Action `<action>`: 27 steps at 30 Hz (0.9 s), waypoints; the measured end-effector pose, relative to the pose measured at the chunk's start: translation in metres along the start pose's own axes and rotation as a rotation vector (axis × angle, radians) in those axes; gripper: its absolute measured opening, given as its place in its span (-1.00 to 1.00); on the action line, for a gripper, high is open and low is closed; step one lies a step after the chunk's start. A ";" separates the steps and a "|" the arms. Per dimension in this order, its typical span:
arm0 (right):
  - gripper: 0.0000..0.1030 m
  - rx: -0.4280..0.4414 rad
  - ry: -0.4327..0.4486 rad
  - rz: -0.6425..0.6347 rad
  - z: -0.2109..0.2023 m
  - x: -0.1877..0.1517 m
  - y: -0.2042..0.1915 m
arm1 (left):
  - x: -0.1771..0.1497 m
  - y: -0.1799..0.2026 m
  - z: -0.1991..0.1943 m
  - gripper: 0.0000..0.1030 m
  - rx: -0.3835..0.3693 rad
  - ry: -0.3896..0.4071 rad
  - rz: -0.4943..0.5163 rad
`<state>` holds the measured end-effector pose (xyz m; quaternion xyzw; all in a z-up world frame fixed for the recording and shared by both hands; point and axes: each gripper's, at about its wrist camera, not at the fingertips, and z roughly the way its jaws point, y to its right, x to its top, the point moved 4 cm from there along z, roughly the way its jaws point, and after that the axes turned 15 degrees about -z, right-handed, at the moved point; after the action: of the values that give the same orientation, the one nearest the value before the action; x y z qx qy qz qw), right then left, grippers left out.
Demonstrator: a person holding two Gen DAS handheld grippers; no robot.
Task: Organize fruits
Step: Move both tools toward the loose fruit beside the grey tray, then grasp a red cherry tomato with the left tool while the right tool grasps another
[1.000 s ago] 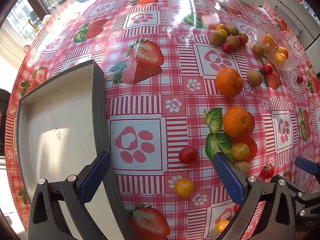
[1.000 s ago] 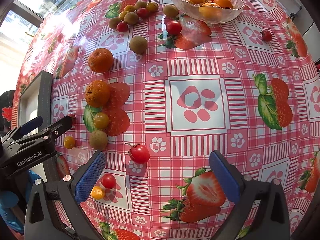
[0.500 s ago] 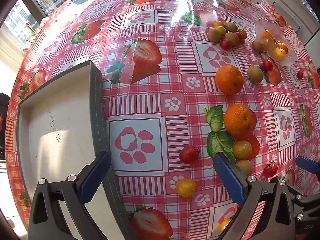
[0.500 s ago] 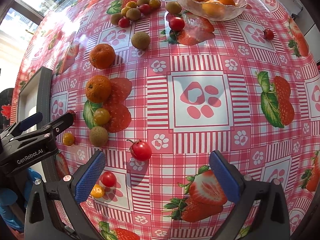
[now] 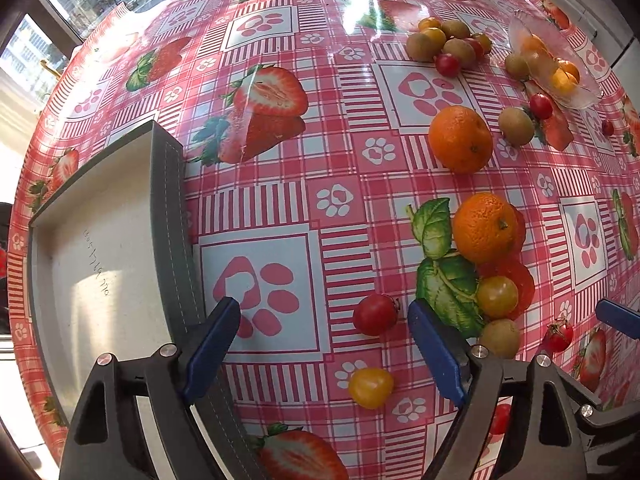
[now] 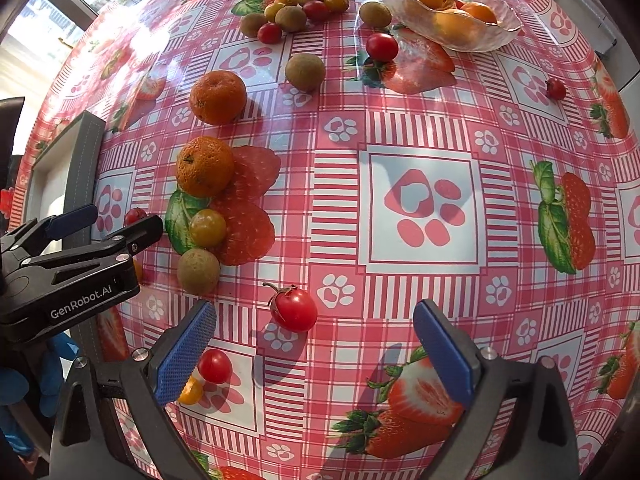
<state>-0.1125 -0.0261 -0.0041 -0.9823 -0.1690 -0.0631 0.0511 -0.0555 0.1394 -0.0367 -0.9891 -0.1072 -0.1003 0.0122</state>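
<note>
A red cherry tomato lies on the table between the left claw's parted, just-narrowing jaws, untouched. Another stemmed tomato sits between the right claw's jaws, likewise closing slightly, empty. The grey tray is cut off left; the glass bowl shows clearly only in the right view

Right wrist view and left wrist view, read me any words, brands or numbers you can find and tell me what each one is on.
"GenRobot.AI": white lettering on the black body of the left tongs, seen in the right wrist view.
Handwritten marks on the white floor of the grey tray, left wrist view: too small to read.
The strawberry tablecloth bears pictures only, no words.
</note>
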 end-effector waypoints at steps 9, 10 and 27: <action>0.23 -0.086 -0.019 -0.073 0.005 0.008 -0.022 | -0.003 0.005 -0.002 0.35 -0.041 -0.012 -0.022; 0.13 -0.094 -0.016 -0.086 0.004 0.008 -0.024 | -0.004 0.006 -0.004 0.29 -0.055 -0.015 -0.025; -0.54 0.077 0.052 0.013 -0.025 0.005 -0.016 | -0.022 0.006 -0.052 -0.57 -0.176 0.027 -0.036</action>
<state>-0.1154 -0.0122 0.0223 -0.9787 -0.1635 -0.0818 0.0937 -0.0852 0.1262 0.0095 -0.9828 -0.1153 -0.1229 -0.0752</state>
